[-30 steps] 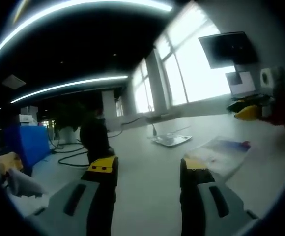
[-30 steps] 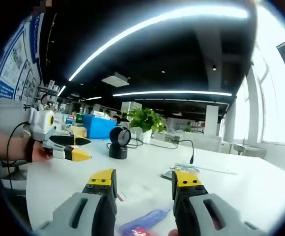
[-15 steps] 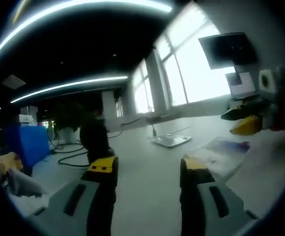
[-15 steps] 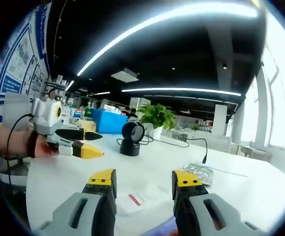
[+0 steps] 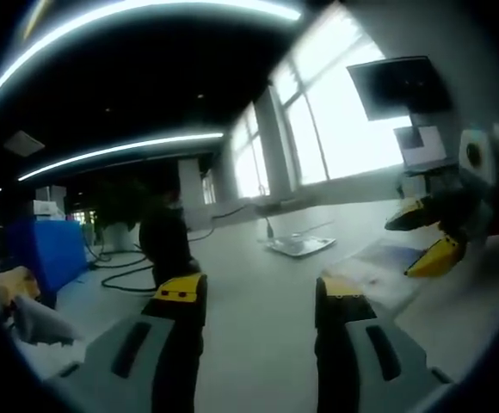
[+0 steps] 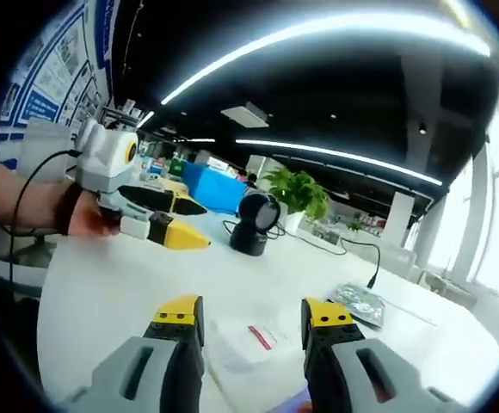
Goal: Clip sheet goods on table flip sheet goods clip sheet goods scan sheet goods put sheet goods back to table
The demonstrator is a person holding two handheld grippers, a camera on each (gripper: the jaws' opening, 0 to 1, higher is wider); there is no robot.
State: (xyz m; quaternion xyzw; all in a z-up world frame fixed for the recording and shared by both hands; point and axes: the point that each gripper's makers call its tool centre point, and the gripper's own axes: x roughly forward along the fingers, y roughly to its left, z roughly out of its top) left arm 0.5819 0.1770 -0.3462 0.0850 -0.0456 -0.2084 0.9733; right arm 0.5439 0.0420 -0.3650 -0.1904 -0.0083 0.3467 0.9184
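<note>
Presently, left gripper (image 5: 261, 292): jaws parted wide, empty, above the white table (image 5: 258, 344). Right gripper (image 6: 254, 314): jaws likewise spread, nothing between them; in the left gripper view it hangs just over the sheet goods (image 5: 378, 271), a flat clear packet lying on the table. Silvery packet (image 5: 299, 245) beyond. Black scanner (image 6: 255, 222) upright farther back; small red-labelled packet (image 6: 254, 337) between the right jaws' tips.
</note>
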